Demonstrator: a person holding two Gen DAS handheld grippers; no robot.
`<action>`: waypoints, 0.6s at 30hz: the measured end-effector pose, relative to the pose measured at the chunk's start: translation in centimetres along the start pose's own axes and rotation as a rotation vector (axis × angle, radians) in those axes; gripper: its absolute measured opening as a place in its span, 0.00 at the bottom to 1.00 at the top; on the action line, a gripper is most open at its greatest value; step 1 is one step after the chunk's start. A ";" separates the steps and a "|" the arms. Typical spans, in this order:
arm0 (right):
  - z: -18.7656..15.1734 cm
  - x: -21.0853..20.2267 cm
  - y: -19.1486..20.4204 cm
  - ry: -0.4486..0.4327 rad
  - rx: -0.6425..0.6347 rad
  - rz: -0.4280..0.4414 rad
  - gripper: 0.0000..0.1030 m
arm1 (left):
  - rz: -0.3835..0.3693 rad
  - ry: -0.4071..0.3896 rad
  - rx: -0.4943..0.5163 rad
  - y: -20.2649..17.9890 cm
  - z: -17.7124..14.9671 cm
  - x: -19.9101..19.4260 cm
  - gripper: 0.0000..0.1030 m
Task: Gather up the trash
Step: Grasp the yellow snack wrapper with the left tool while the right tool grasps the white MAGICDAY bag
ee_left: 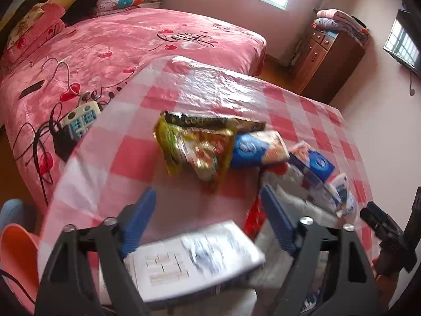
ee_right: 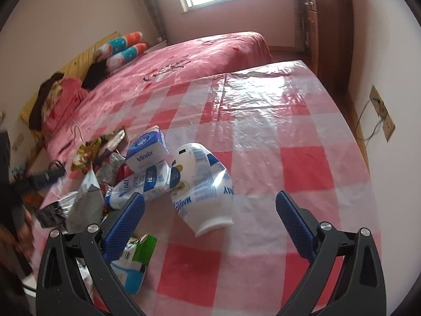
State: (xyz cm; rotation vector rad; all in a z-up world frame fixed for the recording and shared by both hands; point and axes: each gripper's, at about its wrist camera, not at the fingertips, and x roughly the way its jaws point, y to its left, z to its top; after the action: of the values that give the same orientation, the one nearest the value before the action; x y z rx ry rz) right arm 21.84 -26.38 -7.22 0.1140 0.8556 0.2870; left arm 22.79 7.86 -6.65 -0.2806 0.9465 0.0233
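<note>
Crumpled white-and-blue plastic packet (ee_right: 201,184) lies mid-table on the red-checked cloth (ee_right: 302,163), long axis toward the near edge, open mouth nearest. Right gripper (ee_right: 210,210) gapes wide above it, empty. Left gripper (ee_left: 208,213) wide, blurred white packet (ee_left: 194,260) loose between.

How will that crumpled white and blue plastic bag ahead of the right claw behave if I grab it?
The crumpled white and blue plastic bag looks empty and creased, so probably light and floppy. Its glossy film may slip or slide on the shiny checked tablecloth.
</note>
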 end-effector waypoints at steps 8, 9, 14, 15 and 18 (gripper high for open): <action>0.1 2.0 0.7 0.034 -0.082 -0.047 0.82 | 0.110 0.029 0.045 0.4 3.6 4.2 0.81; 0.1 2.2 0.7 0.041 -0.084 -0.044 0.82 | 0.112 0.049 0.058 0.4 3.8 4.8 0.81; -0.2 3.3 0.8 0.068 -0.088 -0.044 0.82 | 0.133 0.090 0.092 0.1 3.1 6.2 0.81; -0.2 3.4 0.9 0.065 -0.097 -0.047 0.83 | 0.135 0.088 0.087 0.2 3.1 6.3 0.81; -0.2 3.6 1.3 0.065 -0.109 -0.056 0.85 | 0.122 0.074 0.067 0.6 3.1 6.6 0.79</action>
State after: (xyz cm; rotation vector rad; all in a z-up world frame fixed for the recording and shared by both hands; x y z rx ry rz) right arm 23.61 -24.12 -9.71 -0.0206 0.9040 0.2859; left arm 29.05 8.54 -10.39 -0.1621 1.0351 0.0934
